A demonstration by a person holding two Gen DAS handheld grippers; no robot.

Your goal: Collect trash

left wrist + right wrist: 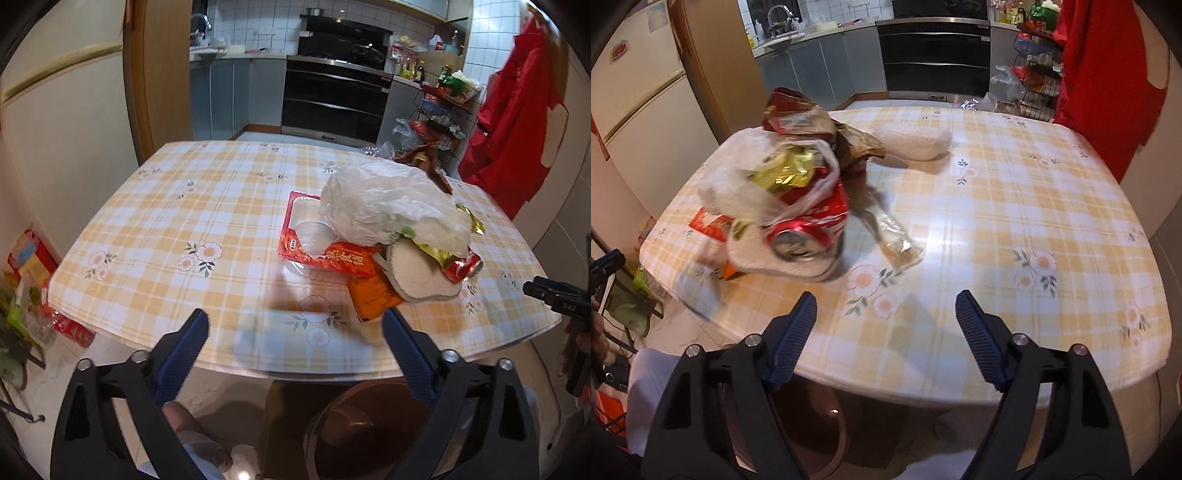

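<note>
A heap of trash lies on the checked table (pixel 177 229): a white plastic bag (pixel 388 206), a red food tray (pixel 295 236), an orange packet (pixel 373 295), a white pad (pixel 417 273) and a crushed red can (pixel 463 267). My left gripper (pixel 295 325) is open and empty at the near edge, short of the heap. In the right wrist view the can (pixel 809 229), gold wrapper (pixel 786 173), brown paper bag (pixel 820 125), clear wrapper (pixel 897 236) and a white bundle (pixel 912 142) show. My right gripper (pixel 886 306) is open and empty over the table (pixel 1052 192).
A brown round bin (pixel 369 428) stands on the floor below the table's near edge, also in the right wrist view (pixel 812 424). Red cloth (pixel 517 122) hangs at the right. Packets lie on the floor at the left (pixel 29 295). The kitchen oven (pixel 332 99) is behind.
</note>
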